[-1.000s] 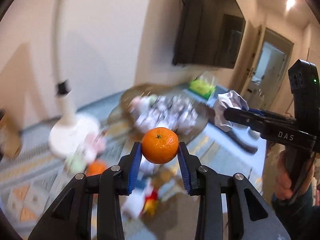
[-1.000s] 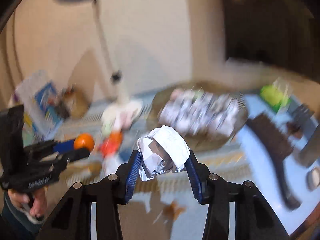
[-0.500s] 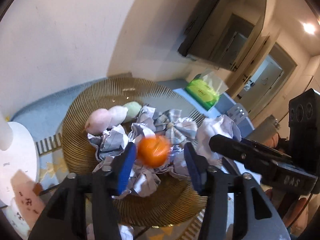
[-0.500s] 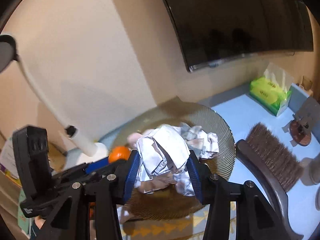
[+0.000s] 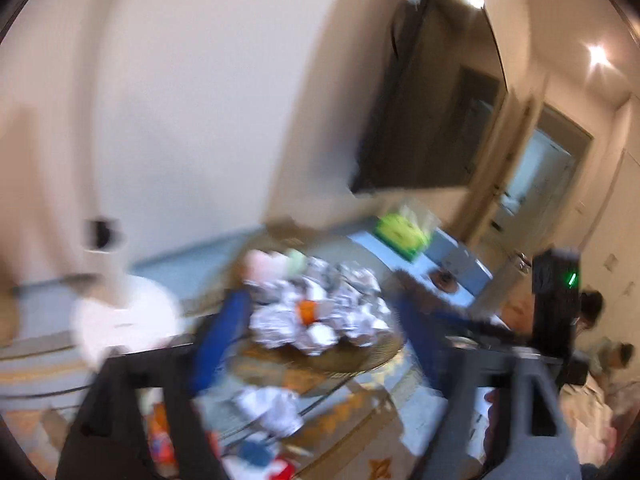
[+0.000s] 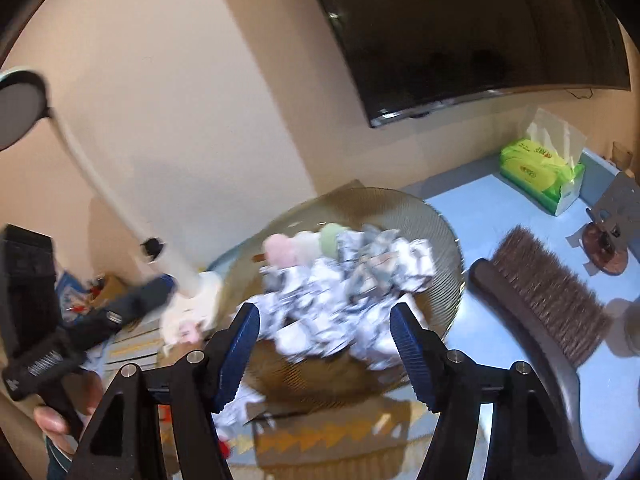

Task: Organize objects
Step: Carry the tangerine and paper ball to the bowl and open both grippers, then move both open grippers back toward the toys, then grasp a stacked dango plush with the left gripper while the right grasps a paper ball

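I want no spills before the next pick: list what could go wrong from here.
1. The crumpled paper balls are heaped high in the ribbed glass bowl; one more drop may roll some over the rim.
2. The orange sits on top of the loose heap and could roll off.
3. Both the left gripper and right gripper hang open close to the bowl; a careless sweep might knock it.

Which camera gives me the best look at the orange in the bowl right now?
Left wrist view: the orange shows, though blurred, among the crumpled paper balls in the bowl. In the right wrist view the paper pile hides it; I cannot find it there.
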Available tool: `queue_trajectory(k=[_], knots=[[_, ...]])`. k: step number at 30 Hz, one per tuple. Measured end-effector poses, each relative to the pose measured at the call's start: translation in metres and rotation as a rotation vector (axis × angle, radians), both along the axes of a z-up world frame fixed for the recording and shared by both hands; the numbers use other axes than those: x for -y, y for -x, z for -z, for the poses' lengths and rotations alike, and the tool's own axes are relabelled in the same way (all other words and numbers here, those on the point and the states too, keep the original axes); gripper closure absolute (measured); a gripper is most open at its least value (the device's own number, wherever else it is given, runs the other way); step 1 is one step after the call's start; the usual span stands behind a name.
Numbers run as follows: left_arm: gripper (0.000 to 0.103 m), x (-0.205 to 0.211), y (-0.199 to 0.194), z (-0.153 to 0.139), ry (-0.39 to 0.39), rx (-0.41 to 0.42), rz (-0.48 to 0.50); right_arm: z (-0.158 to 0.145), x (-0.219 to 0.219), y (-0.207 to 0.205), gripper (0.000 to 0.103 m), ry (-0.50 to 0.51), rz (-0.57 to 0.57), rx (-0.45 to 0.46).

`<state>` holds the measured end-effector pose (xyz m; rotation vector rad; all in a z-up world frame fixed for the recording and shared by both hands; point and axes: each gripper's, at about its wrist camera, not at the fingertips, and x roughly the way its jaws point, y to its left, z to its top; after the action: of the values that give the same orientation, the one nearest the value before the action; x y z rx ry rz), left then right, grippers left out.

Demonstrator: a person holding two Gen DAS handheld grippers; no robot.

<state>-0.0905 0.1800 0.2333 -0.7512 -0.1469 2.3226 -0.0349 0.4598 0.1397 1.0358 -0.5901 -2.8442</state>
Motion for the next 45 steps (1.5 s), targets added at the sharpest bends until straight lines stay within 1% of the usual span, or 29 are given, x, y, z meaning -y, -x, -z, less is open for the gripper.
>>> queue_trajectory(k=[2, 3, 4, 5, 7, 9, 11, 13, 14, 15, 17, 20, 23, 25, 27, 29, 32, 33, 35, 36, 37, 38, 39, 40, 41, 42, 43, 44, 45], knots=[[0.001, 0.041, -0.027, -0.008, -0.055, -0.051, -0.095, 0.002, 0.021, -0.016, 0.028, 0.014, -0.023, -0.021], [0.001, 0.062, -0.037, -0.009, -0.053, -0.054, -0.149, 0.006, 0.031, -0.021, 0.020, 0.021, -0.027, -0.027], [0.001, 0.078, -0.043, -0.009, -0.033, -0.042, -0.192, 0.013, 0.044, -0.026, 0.011, 0.034, -0.035, -0.034], [0.001, 0.099, -0.049, -0.004, -0.008, -0.025, -0.242, 0.021, 0.054, -0.030, 0.009, 0.047, -0.044, -0.038], [0.001, 0.130, -0.054, 0.007, 0.010, -0.002, -0.310, 0.039, 0.073, -0.030, 0.008, 0.047, -0.055, -0.034], [0.001, 0.160, -0.055, 0.025, 0.026, 0.055, -0.373, 0.058, 0.091, -0.029, 0.008, 0.010, -0.044, -0.022], [0.001, 0.181, -0.051, 0.044, 0.025, 0.115, -0.379, 0.080, 0.106, -0.025, 0.008, -0.032, -0.041, 0.007], [0.001, 0.191, -0.045, 0.061, 0.034, 0.166, -0.367, 0.100, 0.115, -0.025, 0.008, -0.076, -0.027, 0.039], [0.001, 0.191, -0.041, 0.073, 0.056, 0.194, -0.353, 0.106, 0.119, -0.021, 0.008, -0.112, -0.016, 0.085], [0.001, 0.188, -0.040, 0.081, 0.075, 0.210, -0.336, 0.106, 0.119, -0.020, 0.008, -0.128, -0.010, 0.096], [0.001, 0.176, -0.032, 0.098, 0.110, 0.238, -0.284, 0.103, 0.120, -0.023, 0.008, -0.154, 0.009, 0.063], [0.001, 0.162, -0.023, 0.109, 0.143, 0.258, -0.262, 0.109, 0.117, -0.020, 0.008, -0.157, 0.025, 0.098], [0.001, 0.146, -0.009, 0.110, 0.196, 0.203, -0.250, 0.109, 0.111, -0.022, 0.008, -0.142, 0.044, 0.093], [0.001, 0.133, 0.004, 0.113, 0.226, 0.171, -0.195, 0.109, 0.110, -0.022, 0.008, -0.135, 0.053, 0.099], [0.001, 0.117, 0.019, 0.117, 0.288, 0.147, -0.146, 0.108, 0.110, -0.019, 0.008, -0.128, 0.057, 0.114], [0.001, 0.102, 0.035, 0.123, 0.348, 0.126, -0.109, 0.110, 0.110, -0.011, 0.008, -0.083, 0.031, 0.166], [0.001, 0.078, 0.054, 0.129, 0.382, 0.116, -0.055, 0.105, 0.119, 0.008, 0.008, 0.012, -0.053, 0.197], [0.001, 0.068, 0.060, 0.131, 0.400, 0.110, -0.031, 0.102, 0.125, 0.017, 0.008, 0.002, -0.074, 0.216], [0.001, 0.045, 0.070, 0.139, 0.465, 0.096, 0.014, 0.099, 0.136, 0.034, 0.008, -0.055, -0.086, 0.253], [0.002, 0.037, 0.074, 0.143, 0.495, 0.090, 0.026, 0.102, 0.139, 0.040, 0.008, -0.072, -0.090, 0.269], [0.007, 0.028, 0.077, 0.147, 0.530, 0.087, 0.038, 0.108, 0.142, 0.047, 0.011, -0.092, -0.084, 0.300], [0.024, 0.019, 0.081, 0.152, 0.565, 0.088, 0.051, 0.113, 0.142, 0.051, 0.013, -0.099, -0.080, 0.321], [0.036, 0.011, 0.087, 0.156, 0.595, 0.103, 0.060, 0.117, 0.143, 0.054, 0.020, -0.095, -0.087, 0.334], [0.040, 0.006, 0.092, 0.160, 0.611, 0.122, 0.062, 0.121, 0.145, 0.057, 0.022, -0.093, -0.096, 0.327], [0.042, 0.001, 0.098, 0.165, 0.619, 0.151, 0.070, 0.120, 0.149, 0.059, 0.022, -0.122, -0.097, 0.313], [0.048, -0.001, 0.100, 0.168, 0.616, 0.162, 0.077, 0.120, 0.156, 0.063, 0.025, -0.148, -0.119, 0.318], [0.055, -0.002, 0.100, 0.167, 0.614, 0.139, 0.075, 0.121, 0.160, 0.065, 0.032, -0.175, -0.126, 0.316], [0.060, -0.004, 0.098, 0.167, 0.614, 0.123, 0.082, 0.121, 0.167, 0.067, 0.037, -0.224, -0.127, 0.315], [0.062, -0.004, 0.098, 0.165, 0.607, 0.128, 0.081, 0.122, 0.173, 0.068, 0.044, -0.266, -0.135, 0.307]])
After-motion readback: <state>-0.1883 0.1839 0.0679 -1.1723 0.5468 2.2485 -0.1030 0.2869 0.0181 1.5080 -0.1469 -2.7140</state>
